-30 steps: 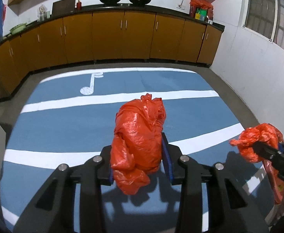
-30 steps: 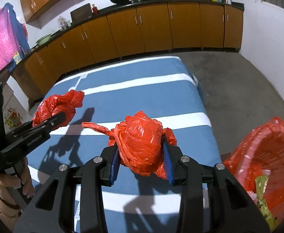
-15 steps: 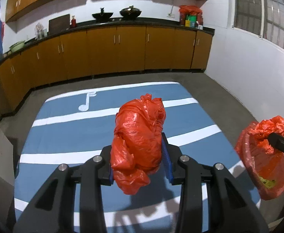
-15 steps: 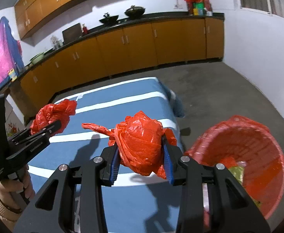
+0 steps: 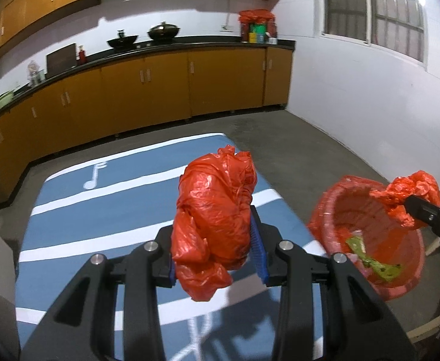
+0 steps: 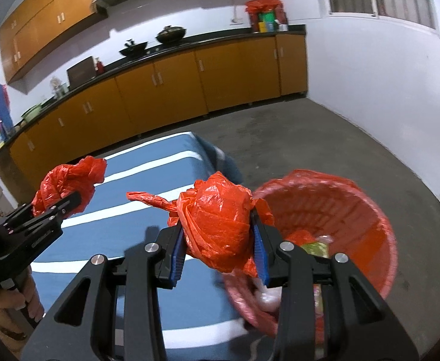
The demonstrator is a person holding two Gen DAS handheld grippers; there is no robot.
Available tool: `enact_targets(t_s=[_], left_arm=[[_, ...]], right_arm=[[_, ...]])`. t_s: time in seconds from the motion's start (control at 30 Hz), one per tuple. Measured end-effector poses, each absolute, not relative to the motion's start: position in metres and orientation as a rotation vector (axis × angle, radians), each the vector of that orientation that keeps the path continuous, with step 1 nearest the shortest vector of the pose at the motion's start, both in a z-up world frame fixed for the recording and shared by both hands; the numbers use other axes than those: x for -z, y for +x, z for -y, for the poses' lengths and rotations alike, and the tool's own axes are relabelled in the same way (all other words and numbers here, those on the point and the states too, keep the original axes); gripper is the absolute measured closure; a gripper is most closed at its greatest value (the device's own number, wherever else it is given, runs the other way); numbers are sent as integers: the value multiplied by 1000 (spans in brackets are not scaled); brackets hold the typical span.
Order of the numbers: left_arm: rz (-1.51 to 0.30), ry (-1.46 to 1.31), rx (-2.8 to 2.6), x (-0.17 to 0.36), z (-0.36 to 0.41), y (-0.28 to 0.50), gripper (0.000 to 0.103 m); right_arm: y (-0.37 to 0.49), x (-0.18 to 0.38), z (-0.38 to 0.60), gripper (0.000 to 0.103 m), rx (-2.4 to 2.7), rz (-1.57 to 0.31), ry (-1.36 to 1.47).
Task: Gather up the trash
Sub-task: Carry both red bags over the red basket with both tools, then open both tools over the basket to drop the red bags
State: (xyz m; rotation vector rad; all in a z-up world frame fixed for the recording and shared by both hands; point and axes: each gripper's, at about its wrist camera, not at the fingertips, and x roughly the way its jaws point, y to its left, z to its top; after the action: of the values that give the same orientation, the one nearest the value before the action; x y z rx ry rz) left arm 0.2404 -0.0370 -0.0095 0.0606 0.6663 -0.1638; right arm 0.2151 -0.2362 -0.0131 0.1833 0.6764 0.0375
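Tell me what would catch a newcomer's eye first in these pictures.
Two crumpled red plastic bags, one clamped in the left gripper over the blue striped mat, one in the right gripper. To the right on the grey floor stands a red plastic basket with scraps already inside. Orange kitchen cabinets line the far wall.

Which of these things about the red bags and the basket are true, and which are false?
1. Both tongs hold a crumpled red bag. True: the left tongs grip one red bag, the right tongs another.
2. The red basket is empty. False: scraps lie in it.
3. The basket stands on the blue mat. False: it is beside the mat's edge.
4. The mat shows a white music note. True.
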Motion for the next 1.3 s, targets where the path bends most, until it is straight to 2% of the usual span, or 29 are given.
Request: enact_targets(t_s=[0.6,1.17,1.27,1.3], left_arm=[[-708,56,433,19,137,227,65],[-752,10,613,37,192,234,64],[-769,-12,623,41,196,240,60],[-774,-15,622,42,198,241,59]], right_arm=[[191,18,302,64,118,-687,242],[198,16,341,64,177,-657,359],[201,14,350,62,183,-643,395],[202,14,353,57,184,-638,407]])
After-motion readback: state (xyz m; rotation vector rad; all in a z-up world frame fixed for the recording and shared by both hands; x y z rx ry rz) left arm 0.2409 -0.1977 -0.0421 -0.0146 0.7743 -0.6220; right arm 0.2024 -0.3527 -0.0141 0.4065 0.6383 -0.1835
